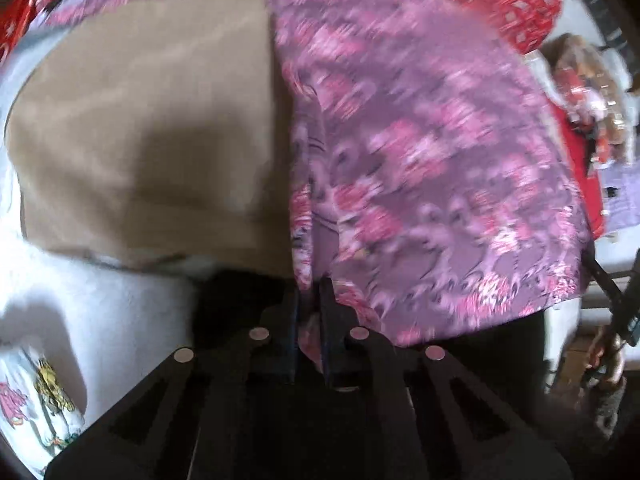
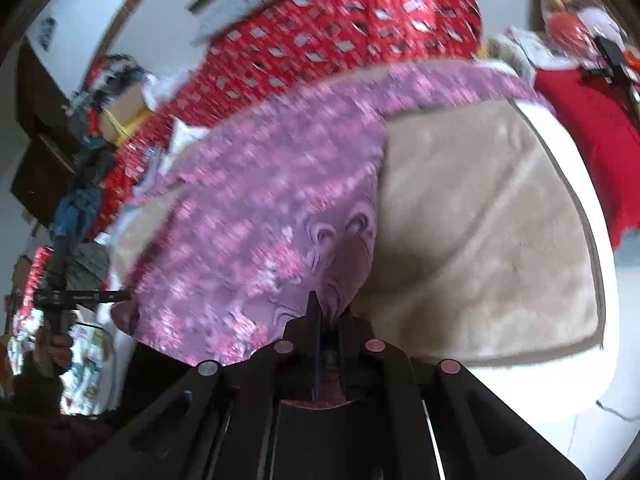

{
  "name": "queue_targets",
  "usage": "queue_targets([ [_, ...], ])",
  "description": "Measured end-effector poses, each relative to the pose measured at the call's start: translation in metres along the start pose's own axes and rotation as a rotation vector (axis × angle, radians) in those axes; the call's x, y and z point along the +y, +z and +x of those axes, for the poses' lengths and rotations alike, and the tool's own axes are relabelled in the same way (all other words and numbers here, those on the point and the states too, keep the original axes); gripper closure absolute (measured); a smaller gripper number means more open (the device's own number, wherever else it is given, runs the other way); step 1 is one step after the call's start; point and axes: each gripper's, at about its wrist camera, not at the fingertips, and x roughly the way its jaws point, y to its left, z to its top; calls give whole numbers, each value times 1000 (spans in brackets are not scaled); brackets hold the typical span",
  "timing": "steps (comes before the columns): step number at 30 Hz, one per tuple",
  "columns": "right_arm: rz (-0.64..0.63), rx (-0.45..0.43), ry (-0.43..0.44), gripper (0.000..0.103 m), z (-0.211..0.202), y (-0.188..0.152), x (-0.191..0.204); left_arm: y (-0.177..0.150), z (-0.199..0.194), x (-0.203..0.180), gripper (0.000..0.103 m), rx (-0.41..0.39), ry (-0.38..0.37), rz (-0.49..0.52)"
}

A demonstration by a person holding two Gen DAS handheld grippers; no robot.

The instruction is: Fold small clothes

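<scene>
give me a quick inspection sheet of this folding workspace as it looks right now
surface: tan mat lying on a white cover.
job's things: purple-pink patterned garment spread over part of the mat, held at its near edge; image blurred.
clutter: red patterned bedding behind the garment; printed white cloth at the left wrist view's lower left; pile of mixed items at the far right, too blurred to name.
grippers: left gripper shut on the garment's edge; right gripper shut on the garment's edge, cloth bunched between its fingers.
cables: nothing seen for certain.
surroundings: white wall and dark furniture to the left.
</scene>
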Motion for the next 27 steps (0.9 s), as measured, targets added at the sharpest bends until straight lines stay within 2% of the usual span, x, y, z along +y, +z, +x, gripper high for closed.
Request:
queue_targets([
  [2,48,68,-21,97,24,-18,-13,-7,12,14,96,34,38,-33],
  [4,56,106,-45,97,36,-25,-17,-9,8,25,96,18,56,-56],
  [5,52,122,-53,97,38,-23,-18,-8,-4,30,96,-23,64,-64],
  [7,39,102,-90,89,30,-13,-13,-3,-23,32,94,-92,65,-57],
  [8,29,77,-118,89,24,-3,-10,3,-35,28,87,-132,52,-45],
  [9,10,40,-137,89,18,9,-6,9,-39,25,73,-155,38,-36],
  [10,-9,-4,-131,89,12,22,0,15,-45,17,65,-187,29,-20],
  [11,-17,-40,-115,89,9,34,5,29,-47,11,49,-212,16,-8],
  [12,-24,-62,-104,88,11,42,10,49,-39,-6,44,-236,23,8],
  [15,-64,-74,-119,88,39,64,18,72,-16,-34,44,-247,48,57],
  [17,-75,1,-148,88,71,66,14,85,8,-51,44,-215,85,74],
  [19,-85,122,-195,91,105,59,3,92,34,-60,44,-143,138,96],
  [21,-59,92,-138,92,100,69,-3,96,43,-68,44,-102,159,126],
  [23,39,9,-66,91,75,94,-26,102,34,-73,44,-131,141,152],
  [25,160,-90,-74,80,51,123,-66,115,23,-78,44,-151,118,166],
  [26,250,-147,-104,63,39,138,-95,124,17,-80,43,-158,92,164],
  [27,321,-191,-127,51,31,148,-119,130,15,-82,42,-160,76,162],
])
